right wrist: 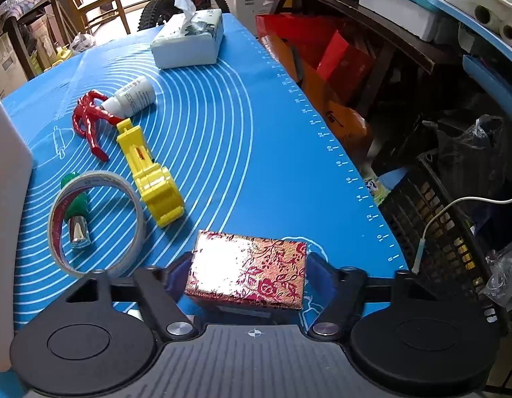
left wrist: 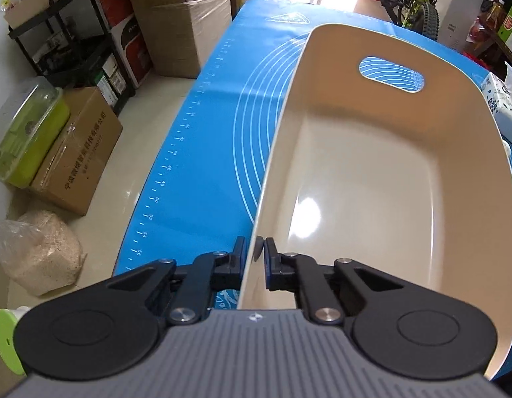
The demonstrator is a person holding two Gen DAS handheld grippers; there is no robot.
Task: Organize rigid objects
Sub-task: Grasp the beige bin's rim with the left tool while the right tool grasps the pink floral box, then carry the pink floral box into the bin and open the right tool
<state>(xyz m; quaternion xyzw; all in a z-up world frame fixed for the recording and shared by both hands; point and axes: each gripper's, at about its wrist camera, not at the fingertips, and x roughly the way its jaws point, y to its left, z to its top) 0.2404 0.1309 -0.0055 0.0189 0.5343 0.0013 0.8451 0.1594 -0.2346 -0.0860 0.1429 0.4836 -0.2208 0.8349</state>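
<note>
In the left wrist view my left gripper (left wrist: 255, 250) is shut on the near left rim of a cream plastic basket (left wrist: 371, 179), which sits empty on the blue mat (left wrist: 206, 152). In the right wrist view my right gripper (right wrist: 247, 270) is shut on a red and gold brocade box (right wrist: 247, 270), one finger on each short side. Ahead on the mat lie a yellow plastic tool (right wrist: 149, 175), a red claw clip (right wrist: 90, 122), a white tube (right wrist: 131, 98) and a tape roll (right wrist: 96, 222) with a green and silver bulb (right wrist: 77, 219) inside it.
A tissue pack (right wrist: 189, 39) lies at the mat's far end. The basket's wall (right wrist: 5, 165) shows at the left edge. Right of the table stand shelves, red boxes and a black crate (right wrist: 438, 225). Left of the table are cardboard boxes (left wrist: 77, 152) on the floor.
</note>
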